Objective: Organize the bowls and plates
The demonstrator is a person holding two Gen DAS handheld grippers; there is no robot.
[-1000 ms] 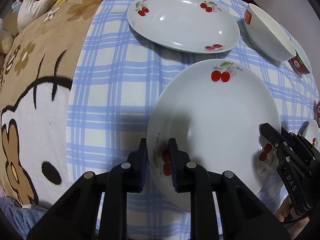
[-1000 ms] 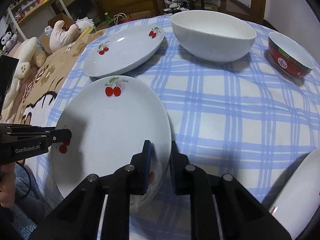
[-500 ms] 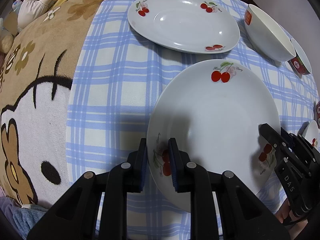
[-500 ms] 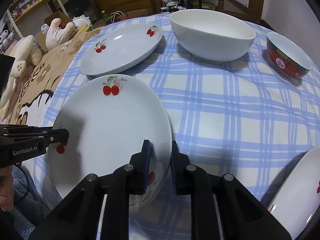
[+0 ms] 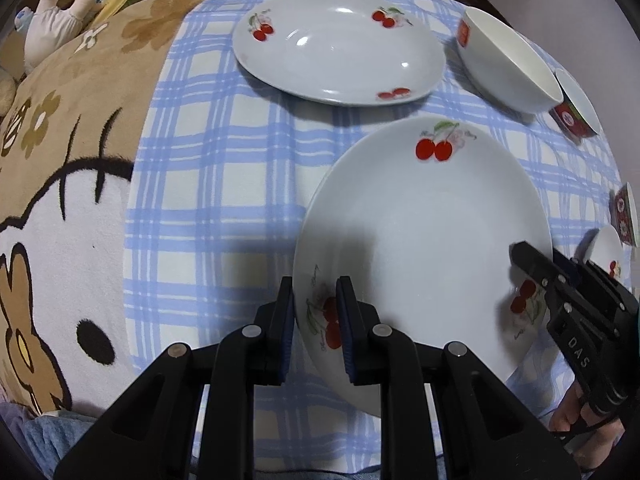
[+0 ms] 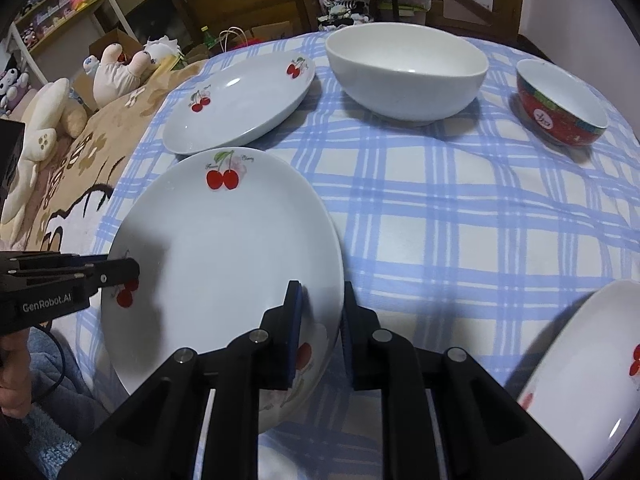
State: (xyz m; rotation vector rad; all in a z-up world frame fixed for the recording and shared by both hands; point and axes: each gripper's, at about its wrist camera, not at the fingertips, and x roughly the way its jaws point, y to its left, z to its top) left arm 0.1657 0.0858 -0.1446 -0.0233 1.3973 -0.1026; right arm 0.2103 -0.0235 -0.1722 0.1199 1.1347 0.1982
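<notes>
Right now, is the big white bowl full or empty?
Empty. The big white bowl sits upright on the checked cloth, and its inside shows only bare white.

The left gripper (image 5: pixel 314 312) points steeply down, its blue-padded jaws nearly closed and clamped on the near left rim of a plate (image 5: pixel 424 232), one pad above and one below the edge. The right gripper (image 6: pixel 320 320) also tilts down and pinches the plate's opposite rim between its narrowly set pads. A hand (image 5: pixel 576 420) grips the right gripper's handle; part of another hand (image 6: pixel 12 376) shows behind the left gripper.
</notes>
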